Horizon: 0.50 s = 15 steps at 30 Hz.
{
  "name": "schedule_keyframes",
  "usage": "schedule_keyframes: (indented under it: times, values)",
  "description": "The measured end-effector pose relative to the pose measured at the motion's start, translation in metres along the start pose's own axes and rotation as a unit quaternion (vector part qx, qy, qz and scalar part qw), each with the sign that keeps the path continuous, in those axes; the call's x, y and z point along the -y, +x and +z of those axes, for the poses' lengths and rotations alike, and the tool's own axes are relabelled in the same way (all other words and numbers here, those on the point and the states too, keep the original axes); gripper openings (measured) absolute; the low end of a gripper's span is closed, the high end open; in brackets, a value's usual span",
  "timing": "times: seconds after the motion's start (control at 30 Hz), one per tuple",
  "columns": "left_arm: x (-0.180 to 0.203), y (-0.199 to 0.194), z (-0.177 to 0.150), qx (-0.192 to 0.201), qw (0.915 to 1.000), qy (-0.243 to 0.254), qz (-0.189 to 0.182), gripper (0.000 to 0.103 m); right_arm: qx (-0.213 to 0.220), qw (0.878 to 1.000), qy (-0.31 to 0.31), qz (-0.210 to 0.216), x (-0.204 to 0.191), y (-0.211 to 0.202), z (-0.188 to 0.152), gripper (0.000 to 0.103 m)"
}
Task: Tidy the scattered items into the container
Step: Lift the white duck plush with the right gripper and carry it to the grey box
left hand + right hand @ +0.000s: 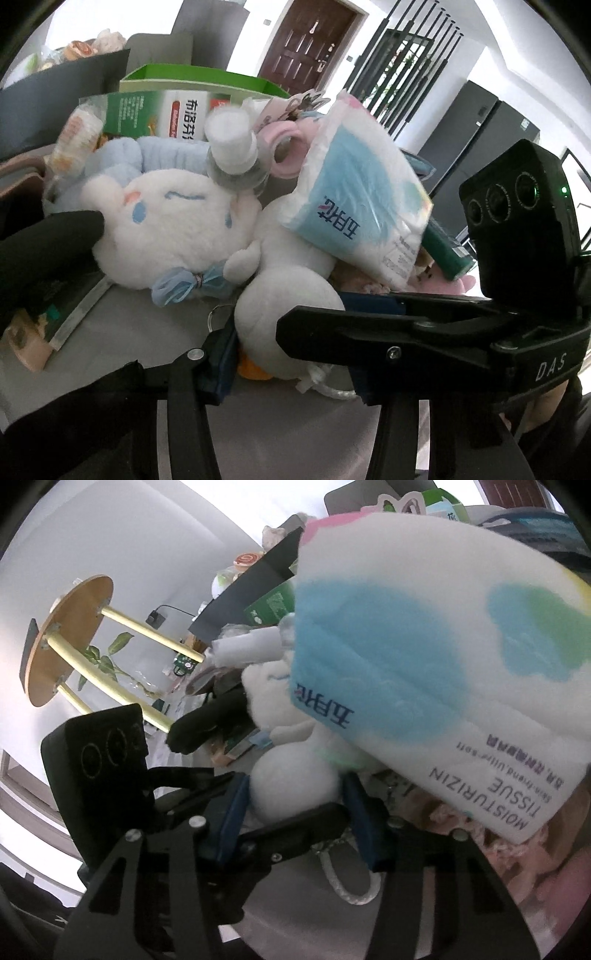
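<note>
Both pairs of blue-padded fingers sit on either side of the same soft white plush toy (291, 325), at its rounded lower body. In the right wrist view the right gripper (295, 812) has its fingers (231, 812) set narrow with the toy's white ball-shaped body (295, 794) filling the gap, apparently pinched, and a white cord loop (347, 882) hanging below. In the left wrist view the left gripper (291, 354) brackets the same body, but the right tool's black arm crosses in front, so I cannot tell whether the left fingers press the toy or merely flank it.

The toy lies straight ahead of both tools, its long axis running away from them towards its big white head (173, 225) with the blue bow. Both grippers are about equally near; the right one looks to have the firmer hold.

A tissue pack (424, 664) leans over the toy's upper body, and a small white-capped bottle (232, 147) rests on the head. Behind stands a green box (192, 83), seemingly the container, towards the far edge of the grey surface (295, 424). Lifting the toy would probably topple the tissue pack.
</note>
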<state>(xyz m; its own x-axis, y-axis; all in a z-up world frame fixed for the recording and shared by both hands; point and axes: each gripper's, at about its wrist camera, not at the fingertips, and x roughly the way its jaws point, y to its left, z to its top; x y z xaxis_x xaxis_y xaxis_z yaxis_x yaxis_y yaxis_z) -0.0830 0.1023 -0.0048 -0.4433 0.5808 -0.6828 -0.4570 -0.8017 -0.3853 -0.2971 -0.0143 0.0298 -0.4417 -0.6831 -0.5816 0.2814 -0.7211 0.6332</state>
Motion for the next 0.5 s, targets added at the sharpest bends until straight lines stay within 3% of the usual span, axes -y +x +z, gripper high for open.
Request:
schedule_keyframes:
  times: [0.5]
  values:
    - [0.032,-0.071,-0.024,0.058,0.9977,0.019,0.031,0.050,0.022,0.998,-0.047,0.029,-0.062,-0.032,-0.030,0.052]
